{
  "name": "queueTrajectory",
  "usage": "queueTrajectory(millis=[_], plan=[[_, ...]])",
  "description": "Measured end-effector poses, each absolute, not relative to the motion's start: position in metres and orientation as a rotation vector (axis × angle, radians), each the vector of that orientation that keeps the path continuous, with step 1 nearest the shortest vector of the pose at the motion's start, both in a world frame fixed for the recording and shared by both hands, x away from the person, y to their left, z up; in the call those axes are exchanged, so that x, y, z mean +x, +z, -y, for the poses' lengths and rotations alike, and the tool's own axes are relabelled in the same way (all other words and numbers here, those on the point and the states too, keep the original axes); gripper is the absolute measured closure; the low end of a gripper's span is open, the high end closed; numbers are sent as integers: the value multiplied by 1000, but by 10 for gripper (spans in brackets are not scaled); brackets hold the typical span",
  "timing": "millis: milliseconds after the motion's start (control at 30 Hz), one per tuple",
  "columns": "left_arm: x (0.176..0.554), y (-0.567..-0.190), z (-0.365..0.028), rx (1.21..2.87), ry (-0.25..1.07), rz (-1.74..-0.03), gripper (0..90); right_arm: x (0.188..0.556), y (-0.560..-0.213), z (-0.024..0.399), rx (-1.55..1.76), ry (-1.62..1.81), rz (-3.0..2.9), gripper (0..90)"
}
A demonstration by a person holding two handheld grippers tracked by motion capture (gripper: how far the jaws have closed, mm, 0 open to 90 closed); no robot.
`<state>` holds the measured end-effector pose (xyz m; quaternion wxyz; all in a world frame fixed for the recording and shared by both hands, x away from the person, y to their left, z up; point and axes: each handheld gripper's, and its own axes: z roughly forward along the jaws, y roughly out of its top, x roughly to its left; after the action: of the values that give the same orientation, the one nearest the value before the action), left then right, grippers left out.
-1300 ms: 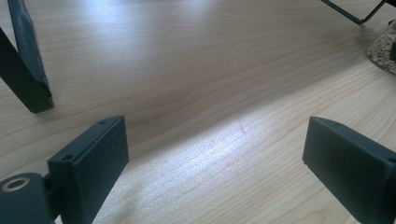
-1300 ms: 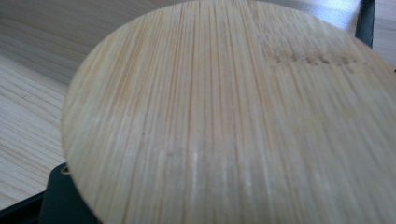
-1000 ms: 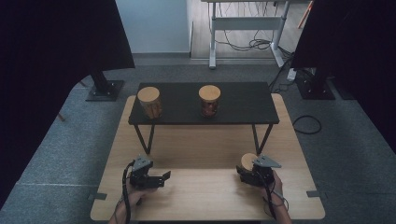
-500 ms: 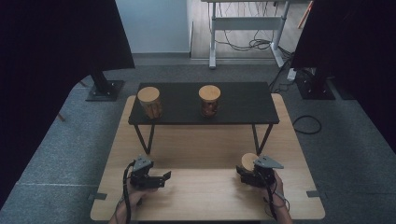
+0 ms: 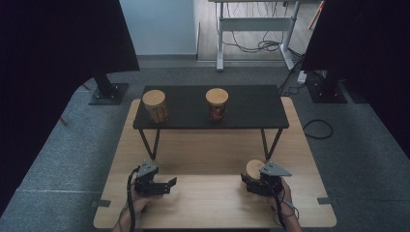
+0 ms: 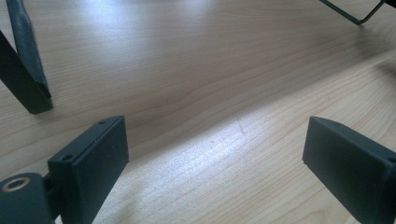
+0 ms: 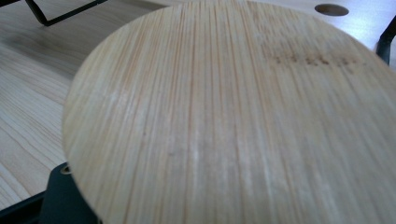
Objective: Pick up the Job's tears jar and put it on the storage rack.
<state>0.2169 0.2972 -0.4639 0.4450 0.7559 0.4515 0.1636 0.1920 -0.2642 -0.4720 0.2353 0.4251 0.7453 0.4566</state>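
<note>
- A person sits at a wooden table (image 5: 212, 159) with a handheld two-jaw gripper in each hand. A low black shelf (image 5: 251, 108) stands at the far side of the table.
- Two jars with round wooden lids stand on the shelf: the left jar (image 5: 155, 105) and the middle jar (image 5: 216, 103), well apart from each other.
- A third jar (image 5: 253, 169) with the same kind of lid sits on the table at the near right, below and in front of the shelf.
- The right gripper (image 5: 251, 182) is up against this third jar. In the right gripper view the wooden lid (image 7: 233, 116) is very close to the camera and hides the jaws, so I cannot tell whether they are pressed onto the jar or just around it.
- The left gripper (image 5: 169, 182) rests low at the near left of the table. Its jaws are spread wide with bare wood between them; it holds nothing.
- The step in hand looks like taking hold of the third jar, probably to set it on the shelf with the other two.
- The next move would call for a firm grip on the jar's body, a lift high enough to pass the shelf's front edge, and an upright landing on the free right end of the shelf.
</note>
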Motion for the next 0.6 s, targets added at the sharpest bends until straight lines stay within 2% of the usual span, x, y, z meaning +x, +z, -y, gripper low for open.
queueTrajectory(millis=[600], plan=[[217, -464, -295, 1883, 408, -1122, 63, 186, -464, 266, 1110, 1273, -2060, 245]])
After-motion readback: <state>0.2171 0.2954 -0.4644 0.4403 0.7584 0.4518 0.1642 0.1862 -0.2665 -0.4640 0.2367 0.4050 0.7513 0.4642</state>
